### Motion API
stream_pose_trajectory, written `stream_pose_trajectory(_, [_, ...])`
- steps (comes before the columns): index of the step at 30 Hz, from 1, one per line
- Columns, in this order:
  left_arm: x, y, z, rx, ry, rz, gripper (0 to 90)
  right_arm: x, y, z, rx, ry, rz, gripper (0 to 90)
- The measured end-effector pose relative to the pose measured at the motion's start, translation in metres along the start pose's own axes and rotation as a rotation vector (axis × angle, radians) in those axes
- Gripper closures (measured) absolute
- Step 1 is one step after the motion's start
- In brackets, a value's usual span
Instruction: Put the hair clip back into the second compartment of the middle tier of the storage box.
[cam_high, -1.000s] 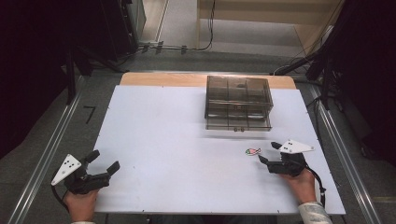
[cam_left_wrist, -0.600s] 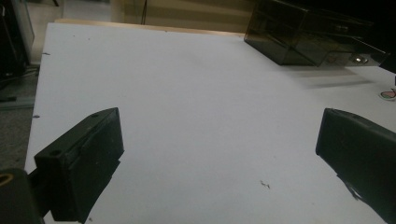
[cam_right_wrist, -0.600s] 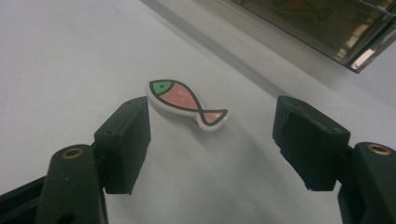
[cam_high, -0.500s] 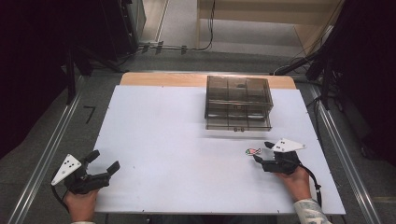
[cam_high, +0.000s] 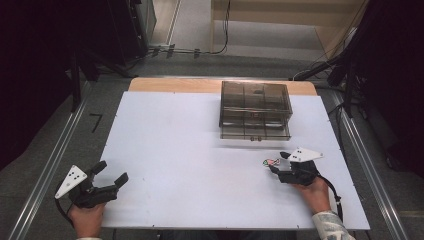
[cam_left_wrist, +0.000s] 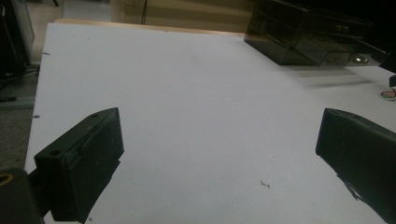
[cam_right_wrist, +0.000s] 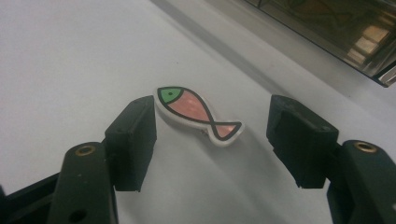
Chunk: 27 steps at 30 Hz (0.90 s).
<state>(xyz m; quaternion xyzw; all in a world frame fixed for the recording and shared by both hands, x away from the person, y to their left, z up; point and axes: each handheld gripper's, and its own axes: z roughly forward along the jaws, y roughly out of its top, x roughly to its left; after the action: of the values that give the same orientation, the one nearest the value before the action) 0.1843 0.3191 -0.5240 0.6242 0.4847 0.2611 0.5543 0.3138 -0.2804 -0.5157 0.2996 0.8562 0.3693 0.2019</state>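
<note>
A small flat fish-shaped piece (cam_right_wrist: 198, 114), pink with a green head and a white rim, lies on the white table (cam_high: 200, 150). In the high view the fish piece (cam_high: 271, 162) is at the right, just left of my right gripper (cam_high: 278, 164). My right gripper (cam_right_wrist: 211, 140) is open, its jaws on either side of the fish and apart from it. My left gripper (cam_high: 110, 173) rests open at the table's front left corner; its view shows its own black fingers (cam_left_wrist: 84, 158) spread wide over bare table.
A smoky transparent drawer box (cam_high: 255, 110) stands at the back right of the table, and the drawer box (cam_left_wrist: 313, 37) appears far off in the left gripper view. A wooden strip (cam_high: 175, 85) runs along the far edge. Metal rails (cam_high: 50, 165) flank the table.
My right gripper has slid left toward the fish piece, bringing its open jaws around it. The left gripper has stayed in place.
</note>
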Motion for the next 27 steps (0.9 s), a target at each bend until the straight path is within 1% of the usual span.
stream_pose_trajectory(3, [0.0000,0.0000,-0.0001,0.000,0.000,0.000,1.3,-0.0006,0.0008,0.0011,0.000,0.007,0.001,34.3])
stream_pose_trajectory(8, [0.0000,0.0000,-0.0001,0.000,0.001,-0.001,1.3,-0.0007,0.0017,0.0026,0.006,0.010,0.005,35.7])
stream_pose_trajectory(17, [0.0000,0.0000,0.0000,0.000,0.002,0.000,1.3,-0.0008,0.0027,0.0043,0.014,0.024,-0.006,39.8])
stream_pose_trajectory(23, [0.0000,0.0000,0.0001,0.001,0.003,-0.001,1.3,-0.0011,0.0031,0.0053,0.025,0.029,-0.006,42.9])
stream_pose_trajectory(27, [-0.0001,0.0000,0.0001,0.001,0.003,-0.001,1.3,-0.0015,0.0031,0.0055,0.022,0.034,-0.005,44.7])
